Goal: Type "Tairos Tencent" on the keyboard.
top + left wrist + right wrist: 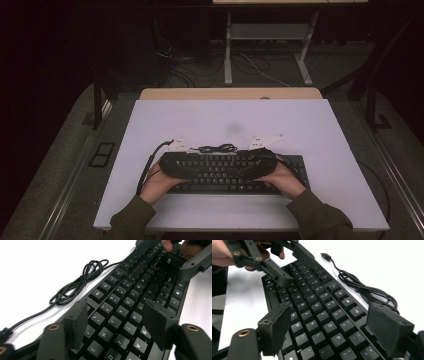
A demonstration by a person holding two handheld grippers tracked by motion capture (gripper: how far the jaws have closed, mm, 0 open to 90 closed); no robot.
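Note:
A black keyboard (225, 172) lies flat on the white table (225, 115), near its front edge. Its cable (217, 148) is coiled on the table just behind it, with the USB plug (325, 256) lying loose. My left gripper (116, 312) hovers open over the keyboard's left letter keys (117, 322) with nothing between its pads. My right gripper (332, 315) stands open over the right letter keys (322, 325), its far jaw near the keyboard's back edge, also holding nothing. In the high view the left gripper (187, 167) and right gripper (250, 167) point towards each other above the keys.
Bare white table surface spreads behind and to both sides of the keyboard. The left gripper's own cable (147, 172) trails off to the left. Beyond the table's wooden back edge (230, 93) stand a desk frame (267, 45) and floor cables in a dark room.

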